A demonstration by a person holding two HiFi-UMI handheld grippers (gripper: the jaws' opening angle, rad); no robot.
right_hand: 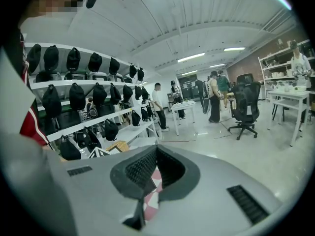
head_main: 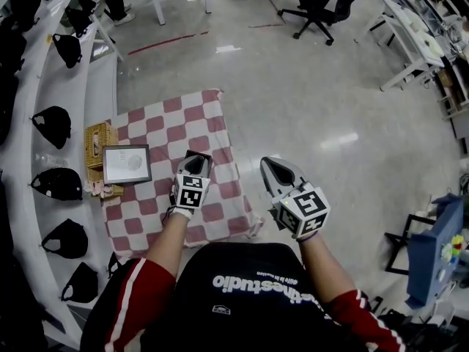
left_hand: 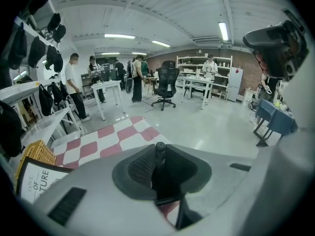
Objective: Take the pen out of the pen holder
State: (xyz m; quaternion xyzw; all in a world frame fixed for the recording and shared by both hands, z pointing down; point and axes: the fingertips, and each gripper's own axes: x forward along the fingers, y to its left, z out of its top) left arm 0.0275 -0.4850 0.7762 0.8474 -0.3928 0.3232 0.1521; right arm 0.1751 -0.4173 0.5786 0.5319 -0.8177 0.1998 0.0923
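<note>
Left jaws: we've got the left gripper (head_main: 196, 157) clamped on the pen (left_hand: 160, 156), with the ribbed pads pressing its dark barrel from both sides.
Right jaws: the right gripper (head_main: 270, 163) has its tips together and nothing held, and only a sliver of checked cloth (head_main: 183, 119) shows through the slit below them.
Pen: it stands upright in the left grip with its round top poking above the pads, over the middle of the cloth and a little toward its right edge.
Pen holder: we see a dark mass under the pen in the left gripper view, but we cannot tell whether that is the holder. From the head view the gripper covers that spot.
Left edge of the cloth: a picture frame (head_main: 126, 164) lies near the left gripper, with a wicker basket (head_main: 97, 141) just beyond it.
Right edge: the right gripper hangs just past it, over the floor (head_main: 330, 108).
Open room: we have wide, shiny floor to the right and past the far edge, and an office chair (head_main: 322, 6) stands well apart.
Tight side: white shelves (head_main: 99, 72) with black bags (head_main: 53, 125) run close along the left.
Cut off: our arms and chest hide the cloth's near edge.
</note>
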